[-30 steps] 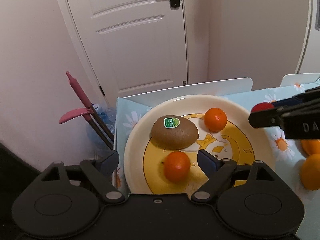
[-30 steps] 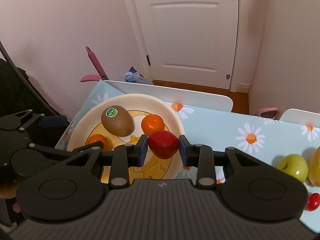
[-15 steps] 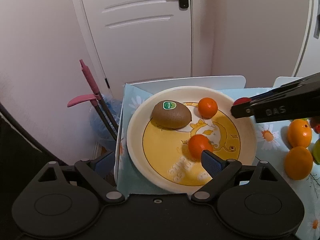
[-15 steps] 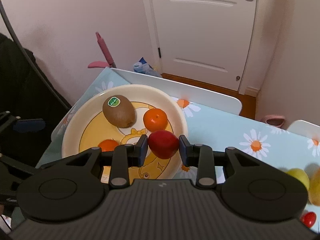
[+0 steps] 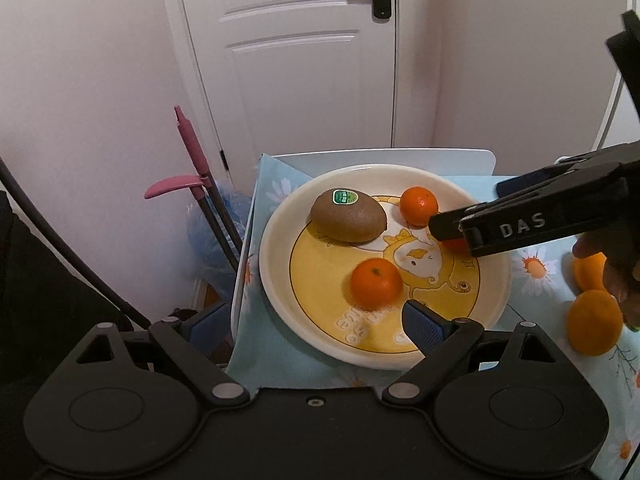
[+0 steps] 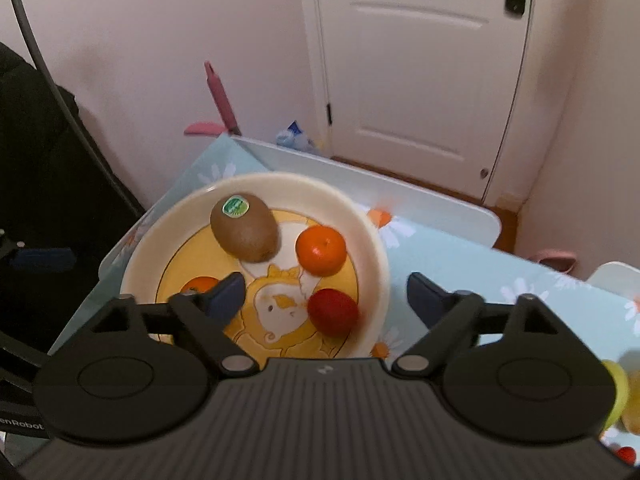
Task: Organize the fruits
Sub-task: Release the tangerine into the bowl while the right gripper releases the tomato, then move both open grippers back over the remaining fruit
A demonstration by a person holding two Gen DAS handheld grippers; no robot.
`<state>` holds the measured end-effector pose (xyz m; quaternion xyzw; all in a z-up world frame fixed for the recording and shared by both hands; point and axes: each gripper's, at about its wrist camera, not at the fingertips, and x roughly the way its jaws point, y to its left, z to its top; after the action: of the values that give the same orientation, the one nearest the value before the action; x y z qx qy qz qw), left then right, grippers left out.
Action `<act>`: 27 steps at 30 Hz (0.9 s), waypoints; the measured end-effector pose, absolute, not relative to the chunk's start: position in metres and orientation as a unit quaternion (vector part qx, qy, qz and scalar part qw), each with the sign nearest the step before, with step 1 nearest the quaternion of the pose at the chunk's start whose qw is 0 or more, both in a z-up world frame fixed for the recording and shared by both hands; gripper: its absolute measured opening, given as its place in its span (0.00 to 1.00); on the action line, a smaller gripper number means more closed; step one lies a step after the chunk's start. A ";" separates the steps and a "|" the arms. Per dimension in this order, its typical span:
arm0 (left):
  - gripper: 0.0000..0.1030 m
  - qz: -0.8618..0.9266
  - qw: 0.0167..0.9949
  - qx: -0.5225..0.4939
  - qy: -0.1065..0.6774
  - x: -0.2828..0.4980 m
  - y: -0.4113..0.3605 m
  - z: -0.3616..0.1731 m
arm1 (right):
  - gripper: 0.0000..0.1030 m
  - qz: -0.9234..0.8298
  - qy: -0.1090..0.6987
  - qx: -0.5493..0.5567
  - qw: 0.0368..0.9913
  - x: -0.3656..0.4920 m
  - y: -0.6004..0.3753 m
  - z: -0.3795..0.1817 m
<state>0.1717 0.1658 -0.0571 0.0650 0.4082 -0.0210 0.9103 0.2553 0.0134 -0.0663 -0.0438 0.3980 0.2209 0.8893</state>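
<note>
Right gripper (image 6: 326, 294) has its fingers spread wide, with the red fruit (image 6: 333, 312) lying loose between them on the plate (image 6: 372, 240), beside an orange (image 6: 321, 251) and the kiwi (image 6: 244, 228). Left gripper (image 5: 312, 326) is spread too, gripping nothing, another orange (image 5: 376, 282) just ahead of its fingers.

Black left hand-held gripper (image 5: 308, 322), blue finger pads (image 5: 420, 326), silver pivot screws, white "DAS" lettering on right hand-held gripper (image 5: 456, 228)
</note>
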 end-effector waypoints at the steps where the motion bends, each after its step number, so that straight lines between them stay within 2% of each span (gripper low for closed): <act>1: 0.92 -0.020 0.911 0.064 0.408 0.171 0.166 -0.056 | 1.00 0.221 0.399 -0.043 0.889 0.254 0.013 -0.064; 13: 0.92 -0.022 0.923 0.060 0.380 0.152 0.169 -0.035 | 1.00 0.208 0.376 -0.027 0.903 0.228 -0.002 -0.029; 27: 0.92 -0.057 0.936 0.058 0.342 0.138 0.155 0.001 | 1.00 0.135 0.353 -0.001 0.926 0.179 -0.072 0.017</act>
<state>0.1383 0.1554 0.0014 0.0579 0.3415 -0.0569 0.9364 0.1787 -0.0723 0.0173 -0.0013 0.3533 0.1347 0.9258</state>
